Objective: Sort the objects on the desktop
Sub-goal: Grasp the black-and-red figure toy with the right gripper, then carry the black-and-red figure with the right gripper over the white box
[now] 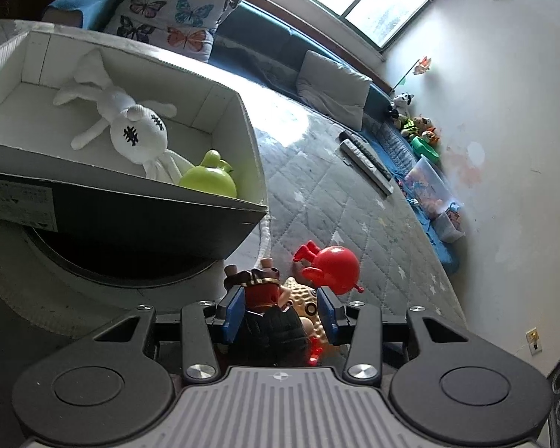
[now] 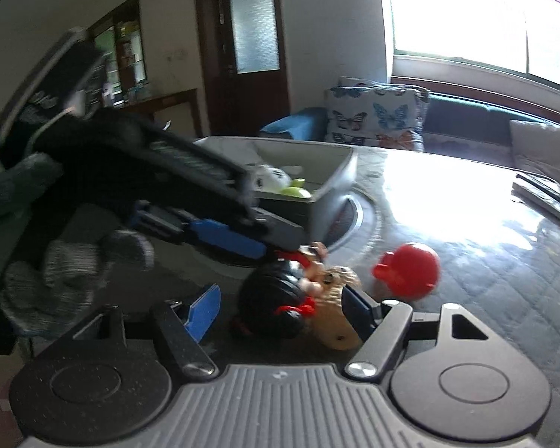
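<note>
Left tongs (image 1: 280,311) are shown parted around a dark figurine (image 1: 259,291), pads apparently clear; right tongs (image 2: 282,308) likewise stand open about it. Beyond lies a red toy (image 1: 330,268); farther, a box (image 1: 239,112) holds a white rabbit (image 1: 130,127).

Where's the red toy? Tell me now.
In the left wrist view, the red toy lies on the quilted mat, just beyond the tan toy, right of the box.

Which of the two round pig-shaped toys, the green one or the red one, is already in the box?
The green toy; it lies inside the box beside the white rabbit. The red toy lies outside.
</note>
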Demonstrator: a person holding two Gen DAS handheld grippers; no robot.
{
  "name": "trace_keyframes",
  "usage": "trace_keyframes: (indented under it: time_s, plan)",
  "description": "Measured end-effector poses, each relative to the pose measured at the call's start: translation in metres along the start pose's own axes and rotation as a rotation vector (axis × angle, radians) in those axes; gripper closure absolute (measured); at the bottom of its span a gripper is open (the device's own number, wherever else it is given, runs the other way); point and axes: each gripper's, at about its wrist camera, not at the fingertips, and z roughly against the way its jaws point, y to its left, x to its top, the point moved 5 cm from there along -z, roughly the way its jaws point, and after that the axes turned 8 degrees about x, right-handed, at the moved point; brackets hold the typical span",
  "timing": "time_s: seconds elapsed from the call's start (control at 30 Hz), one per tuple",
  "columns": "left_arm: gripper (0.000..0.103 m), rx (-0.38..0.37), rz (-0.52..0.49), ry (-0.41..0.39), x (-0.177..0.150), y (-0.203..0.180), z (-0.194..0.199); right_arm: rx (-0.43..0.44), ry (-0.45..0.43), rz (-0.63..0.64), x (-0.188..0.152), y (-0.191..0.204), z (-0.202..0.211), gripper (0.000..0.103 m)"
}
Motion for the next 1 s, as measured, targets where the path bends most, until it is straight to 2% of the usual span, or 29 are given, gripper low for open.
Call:
trace_keyframes:
  time_s: [0.23, 0.5, 0.73, 0.8, 1.0]
  plan:
    - [0.058, 0.023, 0.008, 0.030, -0.003, 0.006, -0.011, 0.003, 0.021, 0.032, 0.003, 0.007, -0.019, 0.029]
    - [0.058, -0.009, 0.040, 0.053, -0.001, 0.012, -0.015, -0.028, 0.060, 0.083, 0.007, 0.009, -0.036, 0.028]
    - [0.054, -0.034, 0.066, 0.070, -0.003, 0.015, -0.020, -0.050, 0.110, 0.082, 0.000, 0.008, -0.049, 0.031]
    - [0.054, -0.039, 0.068, 0.068, -0.004, 0.015, -0.020, -0.053, 0.114, 0.074, -0.003, 0.007, -0.050, 0.034]
    - [0.054, -0.044, 0.081, 0.070, -0.008, 0.015, -0.019, -0.049, 0.109, 0.046, -0.005, 0.009, -0.046, 0.035]
